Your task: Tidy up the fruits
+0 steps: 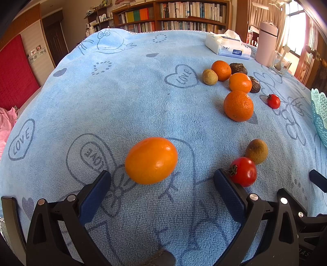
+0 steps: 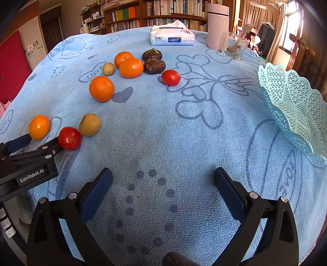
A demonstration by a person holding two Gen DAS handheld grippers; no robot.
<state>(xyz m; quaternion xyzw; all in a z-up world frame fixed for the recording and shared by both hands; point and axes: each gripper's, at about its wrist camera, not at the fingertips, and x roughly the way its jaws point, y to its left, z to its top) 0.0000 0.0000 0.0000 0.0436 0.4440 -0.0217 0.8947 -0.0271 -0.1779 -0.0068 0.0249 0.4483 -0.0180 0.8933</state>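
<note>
Fruits lie on a blue towel [image 1: 122, 98]. My left gripper [image 1: 162, 179] is open, with a smooth orange fruit [image 1: 151, 160] just ahead between its fingertips; it also shows in the right wrist view [image 2: 39, 127]. A red tomato [image 1: 244, 171] touches the right finger, with a kiwi [image 1: 256, 151] behind it. Farther off lie three mandarins [image 1: 238, 105], another kiwi [image 1: 209, 76], two dark fruits [image 1: 238, 68] and a small tomato [image 1: 273, 101]. My right gripper [image 2: 163, 177] is open and empty over bare towel. A turquoise lattice basket [image 2: 294, 108] stands at its right.
A tissue pack [image 2: 172, 38], a pink canister [image 2: 217, 26] and a clear holder [image 2: 235, 46] stand at the far edge of the table. Bookshelves [image 1: 173, 14] line the wall behind. The left gripper's body [image 2: 26, 163] shows at the left of the right wrist view.
</note>
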